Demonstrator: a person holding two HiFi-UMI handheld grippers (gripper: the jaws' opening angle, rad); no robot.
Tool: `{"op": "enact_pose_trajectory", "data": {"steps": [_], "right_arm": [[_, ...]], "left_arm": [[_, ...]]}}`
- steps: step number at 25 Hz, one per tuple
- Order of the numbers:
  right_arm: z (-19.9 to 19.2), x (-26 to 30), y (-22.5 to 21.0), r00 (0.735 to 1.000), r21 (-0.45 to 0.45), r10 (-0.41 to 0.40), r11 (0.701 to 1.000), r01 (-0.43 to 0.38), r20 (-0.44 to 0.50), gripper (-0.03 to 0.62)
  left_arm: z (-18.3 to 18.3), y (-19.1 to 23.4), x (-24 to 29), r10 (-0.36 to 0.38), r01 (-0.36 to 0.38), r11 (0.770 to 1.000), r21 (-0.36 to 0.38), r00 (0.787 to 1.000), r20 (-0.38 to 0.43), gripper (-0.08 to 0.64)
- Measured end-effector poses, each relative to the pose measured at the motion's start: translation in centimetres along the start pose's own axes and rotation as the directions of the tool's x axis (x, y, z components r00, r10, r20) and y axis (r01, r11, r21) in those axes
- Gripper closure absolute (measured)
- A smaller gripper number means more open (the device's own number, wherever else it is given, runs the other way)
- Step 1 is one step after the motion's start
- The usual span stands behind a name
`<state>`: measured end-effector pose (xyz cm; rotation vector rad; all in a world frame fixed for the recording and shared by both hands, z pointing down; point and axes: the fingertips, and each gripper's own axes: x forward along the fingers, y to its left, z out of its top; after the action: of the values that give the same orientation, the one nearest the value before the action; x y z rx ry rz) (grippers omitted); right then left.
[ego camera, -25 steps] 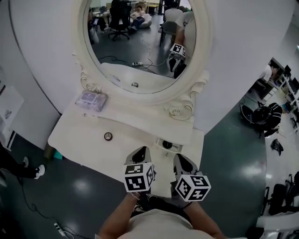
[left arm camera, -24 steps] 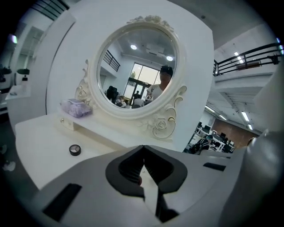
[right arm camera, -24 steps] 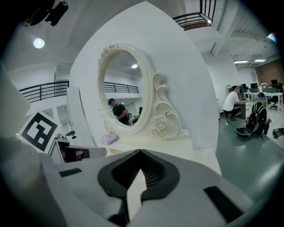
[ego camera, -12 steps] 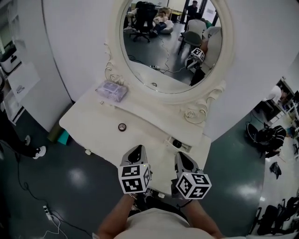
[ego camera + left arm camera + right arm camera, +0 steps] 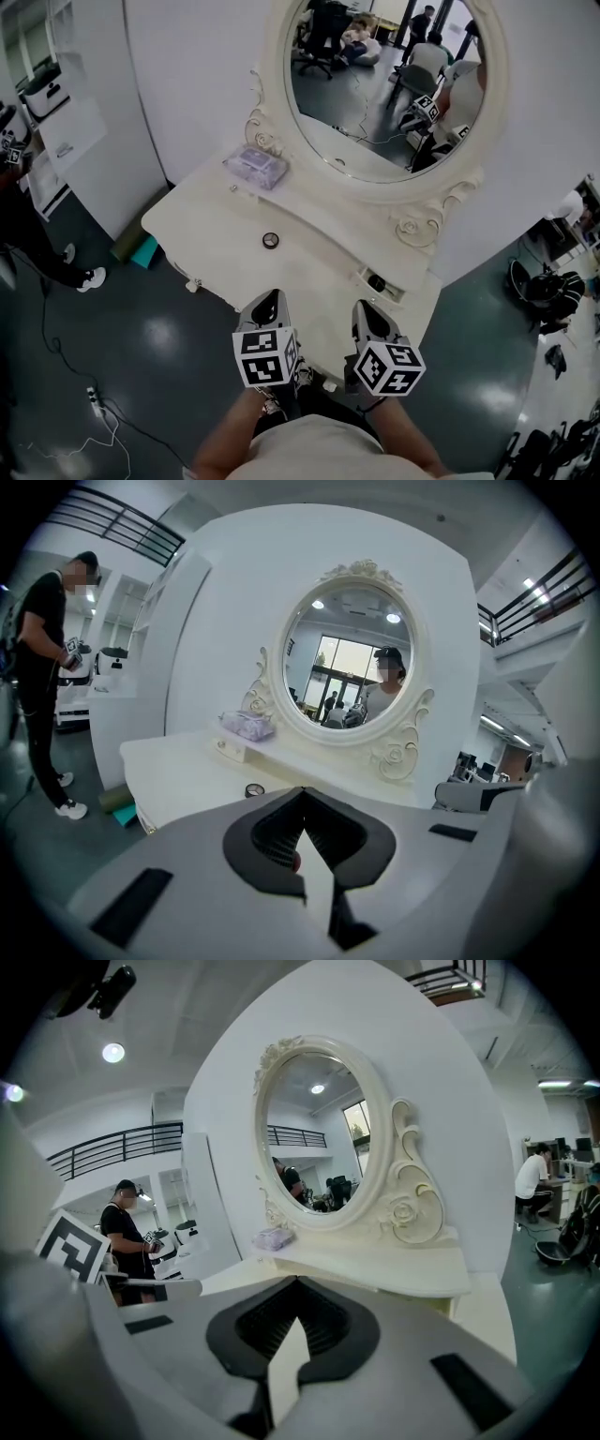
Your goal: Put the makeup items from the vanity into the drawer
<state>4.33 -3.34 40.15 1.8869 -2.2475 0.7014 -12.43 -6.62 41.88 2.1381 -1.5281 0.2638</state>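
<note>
Surface (image 5: 206,225) has slid up and to the right in the head view, and the pot (image 5: 271,241) with it, while both grippers keep their low spot in front of the person's chest. Now the left gripper (image 5: 266,302) and the right gripper (image 5: 367,317) sit side by side, forearms tucked in, noses aimed at the mirror (image 5: 389,84) and tipped a little down. Left jaws are pressed together with nothing in them. Right jaws, same story: tips meeting, empty. That pot lies on the surface straight ahead of the left jaws, well apart from them. Further ahead and slightly left, the pouch (image 5: 256,167) rests on the raised shelf (image 5: 309,211) beneath the mirror. Ahead of the right jaws, a small drawer (image 5: 380,281) stands open with something dark inside.
</note>
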Motion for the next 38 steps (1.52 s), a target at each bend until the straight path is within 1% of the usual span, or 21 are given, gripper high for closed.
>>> {"op": "enact_pose_trajectory", "data": {"steps": [4, 13, 21, 25, 30, 34, 36, 38], "right_arm": [[-0.7, 0.2, 0.2, 1.0, -0.002, 0.006, 1.0, -0.006, -0.019, 0.575], [-0.3, 0.8, -0.8, 1.0, 0.008, -0.005, 1.0, 0.006, -0.014, 0.575], [-0.5, 1.8, -2.0, 0.999, 0.019, -0.012, 1.0, 0.013, -0.034, 0.575], [-0.7, 2.7, -2.5, 0.999, 0.021, -0.009, 1.0, 0.01, -0.05, 0.575], [-1.1, 4.4, -3.1, 0.997, 0.029, 0.007, 1.0, -0.005, -0.072, 0.574], [-1.6, 5.6, -3.6, 0.995, 0.037, 0.01, 0.999, -0.006, -0.101, 0.575], [-1.8, 6.3, -3.8, 0.993, 0.044, 0.014, 0.999, -0.009, -0.114, 0.575], [-2.1, 7.0, -3.8, 0.991, 0.05, 0.022, 0.999, -0.015, -0.129, 0.575]], "left_arm": [[0.2, 0.1, 0.2, 0.0, 0.0, 1.0, -0.002, 1.0, 0.004, 0.549], [-0.2, 0.0, 1.3, 0.003, -0.003, 1.0, 0.007, 1.0, -0.018, 0.549], [-0.5, 0.8, 2.6, 0.04, -0.039, 0.999, 0.016, 0.999, -0.032, 0.549], [-1.0, 1.5, 3.7, 0.048, -0.048, 0.999, 0.014, 0.997, -0.054, 0.549], [-2.0, 3.1, 5.5, 0.083, -0.079, 0.996, 0.052, 0.994, -0.078, 0.549], [-2.8, 4.4, 7.0, 0.109, -0.108, 0.994, 0.016, 0.989, -0.099, 0.549], [-2.9, 4.9, 8.2, 0.108, -0.108, 0.994, 0.007, 0.988, -0.111, 0.548], [-3.2, 5.3, 9.4, 0.102, -0.102, 0.995, 0.007, 0.987, -0.127, 0.52]]}}
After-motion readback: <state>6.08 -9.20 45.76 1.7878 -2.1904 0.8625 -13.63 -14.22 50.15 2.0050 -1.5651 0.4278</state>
